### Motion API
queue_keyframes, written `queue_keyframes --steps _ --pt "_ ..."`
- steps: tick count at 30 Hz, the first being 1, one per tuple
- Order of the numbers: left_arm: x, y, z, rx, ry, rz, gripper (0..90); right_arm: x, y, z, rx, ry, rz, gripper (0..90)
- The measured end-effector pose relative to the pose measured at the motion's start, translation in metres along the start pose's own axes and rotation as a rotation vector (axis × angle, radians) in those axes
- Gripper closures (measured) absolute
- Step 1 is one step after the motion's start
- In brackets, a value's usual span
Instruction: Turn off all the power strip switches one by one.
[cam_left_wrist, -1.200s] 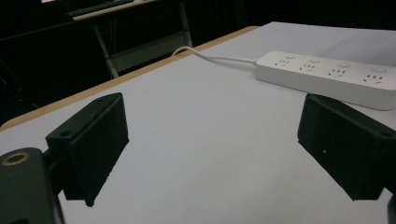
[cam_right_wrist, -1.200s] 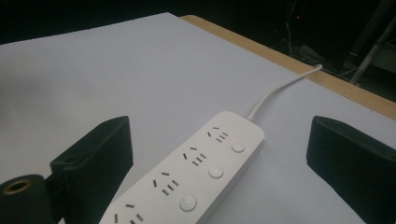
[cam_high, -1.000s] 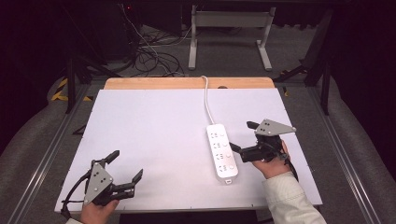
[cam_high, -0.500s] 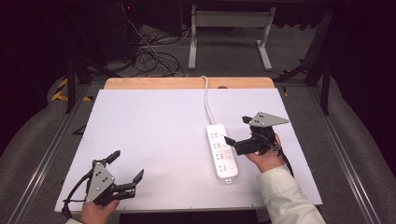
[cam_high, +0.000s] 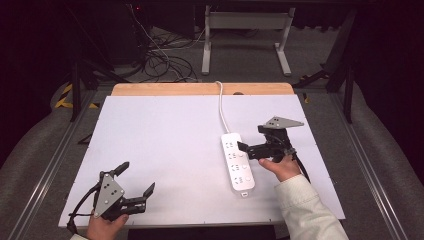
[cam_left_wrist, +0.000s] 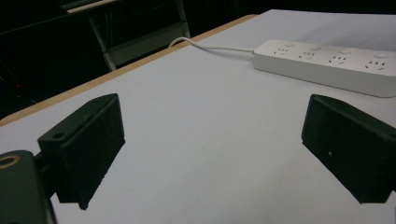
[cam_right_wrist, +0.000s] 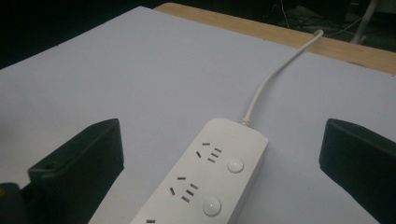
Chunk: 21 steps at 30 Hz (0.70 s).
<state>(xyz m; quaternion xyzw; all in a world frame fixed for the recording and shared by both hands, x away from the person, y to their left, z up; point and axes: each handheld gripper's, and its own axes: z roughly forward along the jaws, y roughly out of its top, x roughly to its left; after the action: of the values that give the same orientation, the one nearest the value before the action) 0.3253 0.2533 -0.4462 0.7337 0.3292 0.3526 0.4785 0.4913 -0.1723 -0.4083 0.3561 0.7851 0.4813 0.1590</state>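
power strip (cam_high: 237, 161): 1 | sockets: 4 | buttons: 4 | grippers: 2, jaws apart

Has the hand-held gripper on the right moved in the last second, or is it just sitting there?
Yes. The right hand-held gripper has shifted left and toward the table's far edge, so its open jaws now reach over the white power strip, which has not moved.

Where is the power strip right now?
In the high view, the white power strip lies right of centre on the white table, beside the open right gripper.
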Motion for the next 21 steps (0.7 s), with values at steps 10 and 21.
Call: queue_keyframes --steps 10,21 --pt "0.0 0.0 0.0 0.002 0.001 0.0 6.2 0.005 0.004 0.006 0.006 -0.1 -0.091 22.2" --pt "0.0 0.0 0.0 0.001 0.005 -0.005 5.6 0.001 0.009 0.022 0.042 -0.126 -0.146 56.3"
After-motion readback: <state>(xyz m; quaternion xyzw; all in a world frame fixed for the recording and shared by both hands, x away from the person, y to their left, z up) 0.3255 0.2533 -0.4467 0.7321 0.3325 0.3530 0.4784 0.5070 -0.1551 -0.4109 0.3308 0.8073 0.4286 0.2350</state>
